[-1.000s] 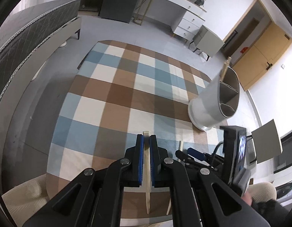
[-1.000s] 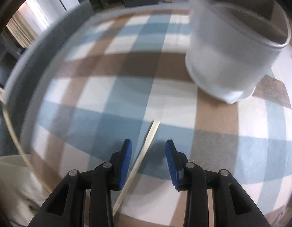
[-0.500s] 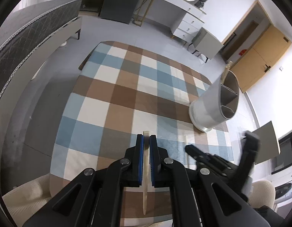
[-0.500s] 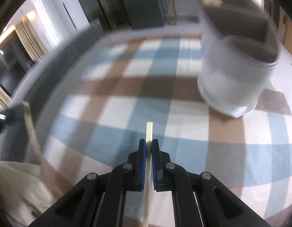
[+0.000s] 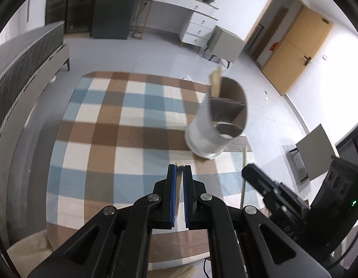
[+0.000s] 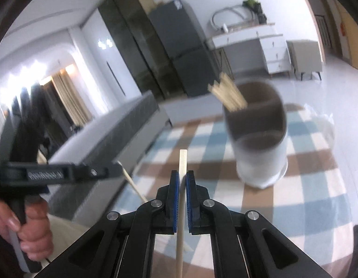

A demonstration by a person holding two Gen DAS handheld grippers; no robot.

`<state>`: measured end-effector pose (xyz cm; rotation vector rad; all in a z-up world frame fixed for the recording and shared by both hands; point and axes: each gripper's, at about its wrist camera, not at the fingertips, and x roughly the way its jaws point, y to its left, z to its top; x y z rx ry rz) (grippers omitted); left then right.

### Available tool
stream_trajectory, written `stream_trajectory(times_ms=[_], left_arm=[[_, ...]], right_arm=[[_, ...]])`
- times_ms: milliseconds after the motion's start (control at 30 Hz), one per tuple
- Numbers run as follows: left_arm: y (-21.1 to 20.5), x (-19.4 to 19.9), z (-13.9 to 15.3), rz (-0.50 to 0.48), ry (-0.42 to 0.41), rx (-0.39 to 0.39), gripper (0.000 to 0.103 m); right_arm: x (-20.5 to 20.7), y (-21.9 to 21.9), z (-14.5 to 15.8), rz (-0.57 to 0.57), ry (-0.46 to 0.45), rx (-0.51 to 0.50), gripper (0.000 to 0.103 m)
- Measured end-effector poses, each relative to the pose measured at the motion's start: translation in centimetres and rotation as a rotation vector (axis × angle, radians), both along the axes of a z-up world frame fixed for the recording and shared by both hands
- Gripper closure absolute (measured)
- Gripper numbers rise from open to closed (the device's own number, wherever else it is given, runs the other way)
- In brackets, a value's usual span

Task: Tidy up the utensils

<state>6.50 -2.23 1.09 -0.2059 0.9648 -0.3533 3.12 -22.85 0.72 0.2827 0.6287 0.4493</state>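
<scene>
My left gripper (image 5: 179,170) is shut on a pale wooden chopstick (image 5: 179,185) and holds it above the checked tablecloth (image 5: 104,125). My right gripper (image 6: 182,176) is shut on another wooden chopstick (image 6: 181,199), lifted off the table. A white round divided utensil holder (image 5: 216,125) stands ahead and to the right, with several chopsticks (image 5: 215,84) upright in its far compartment. It also shows in the right wrist view (image 6: 260,143), ahead and right of the gripper, with its chopsticks (image 6: 227,92). The right gripper's chopstick also shows in the left wrist view (image 5: 243,173).
The left gripper body and the hand holding it (image 6: 33,227) sit at the left of the right wrist view. The right gripper's body (image 5: 295,206) is at the lower right of the left wrist view. A bed (image 5: 23,64) lies left of the table; chairs (image 5: 225,46) beyond.
My right gripper has shut on the chopstick that lay on the cloth and has lifted it up, tilting toward the holder. My left gripper has kept its chopstick and moved closer to the holder.
</scene>
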Motion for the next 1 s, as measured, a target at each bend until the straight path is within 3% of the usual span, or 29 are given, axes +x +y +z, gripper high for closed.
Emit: stream_trajectory(times_ms=[267,433,600,667,733,800,867,1000], left_arm=[[-3.6,0.8,4.7,-0.075,-0.092,0.034,0.103],[-2.5,2.1,4.8,-0.045,-0.110,0.022,0.103],[-0.2,3.9,1.0,-0.025,-0.019,0.084,0.103],[0.4,4.8,-1.6,-0.014,0.053,0.158,0.081],[0.7,5.7,-4.6,-0.047,0.118,0.197,0.066],[0.3,6.3,-6.6,-0.075,0.121,0.283,0.064],[-1.3,6.8,-8.9,-0.183,0.115,0.390,0.059],[-4.4,7.1,-12.7,-0.412,0.079,0.579,0.059]], right_arm=[[2.5,-1.7,4.7,-0.038,-0.149,0.008,0.098],[3.8,-3.2,6.0,-0.038,-0.190,0.006,0.098],[4.1,-4.3,5.4,-0.024,-0.186,0.044,0.098],[4.1,-4.2,4.7,-0.013,-0.181,0.037,0.098],[4.3,-4.2,4.5,-0.006,-0.168,0.054,0.098],[4.5,-4.3,4.5,-0.001,-0.159,0.069,0.098],[4.6,-4.3,4.5,0.006,-0.159,0.090,0.098],[4.5,-4.3,4.6,0.014,-0.160,0.092,0.098]])
